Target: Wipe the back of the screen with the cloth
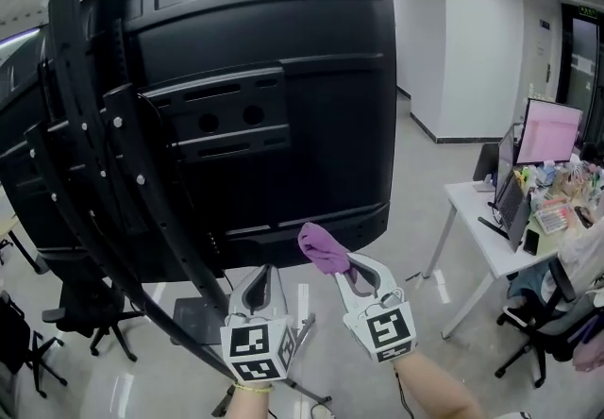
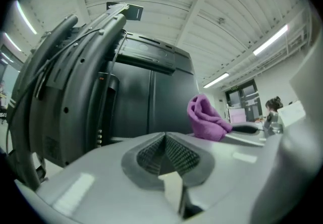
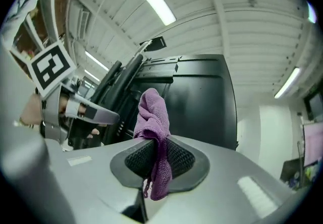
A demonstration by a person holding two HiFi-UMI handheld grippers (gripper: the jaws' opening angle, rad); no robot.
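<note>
Nearest: left grey two-jaw gripper [image 1: 267, 270], jaws pressed together with nothing between them, hanging under the screen's bottom edge beside the stand.

Right grey two-jaw gripper [image 1: 345, 262] just beside it, clamped on a crumpled purple microfibre cloth [image 1: 323, 248]. The cloth bunched up above the jaw tips, and a short tail hung down between the ribbed pads [image 3: 177, 160].

The cloth sat at the lower edge of the large black plastic back of the screen [image 1: 302, 58], right of centre. Can't tell whether it touched the panel.

A black metal mounting bracket [image 1: 219, 115] with two round holes was on the back, and curved black stand arms [image 1: 90, 172] ran down the left side.

Further out: a black office chair [image 1: 71, 318] at lower left, and a white desk [image 1: 469, 205] at right carrying a small monitor with a pink display [image 1: 549, 131].
</note>
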